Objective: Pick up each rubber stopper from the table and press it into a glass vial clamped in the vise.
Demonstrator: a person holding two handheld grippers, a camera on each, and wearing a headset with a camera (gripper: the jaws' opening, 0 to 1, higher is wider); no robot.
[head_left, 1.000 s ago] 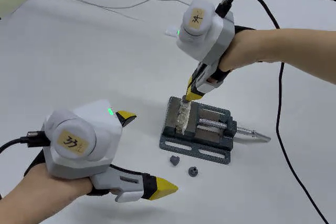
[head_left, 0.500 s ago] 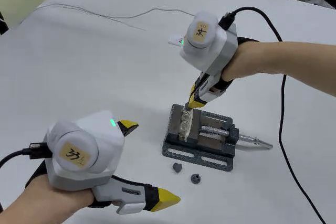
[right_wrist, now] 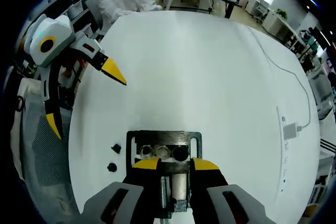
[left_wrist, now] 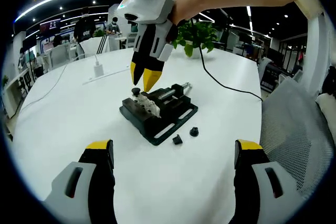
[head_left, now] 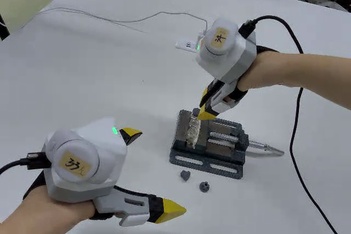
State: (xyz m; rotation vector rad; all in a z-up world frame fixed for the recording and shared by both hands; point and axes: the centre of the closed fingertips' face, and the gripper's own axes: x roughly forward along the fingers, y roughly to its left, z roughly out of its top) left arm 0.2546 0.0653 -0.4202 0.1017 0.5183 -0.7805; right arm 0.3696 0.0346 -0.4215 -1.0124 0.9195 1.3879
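Lifted off the vial row since a second ago, the right tool (head_left: pixel 205 114) now hangs just above the far end of the vise (head_left: pixel 219 161). A seated stopper (head_left: pixel 196 112) is left in the end vial.

From the head, the vials (head_left: pixel 192 131) stand in a row between the vise jaws, and the row runs away from the near edge of the tabletop (head_left: pixel 98 69). A loose stopper (head_left: pixel 185 175) and a second stopper (head_left: pixel 204 186) lie on the near-edge side of the vise, just off its base. The left tool (head_left: pixel 152 170) is low, on the left-edge side of them, with its jaws spread wide and nothing in them.

In the left gripper view both loose pieces lie straight ahead between the wide jaws, and the vise stands beyond them. By my judgement the left tool has the shorter reach.

In the right gripper view the right tool's jaws are parted a little and empty, pointing down over the vise screw. Two vial mouths beside the plugged one are open. The loose pieces lie off toward the left tool, so the right tool would have to cross the vise to reach them.
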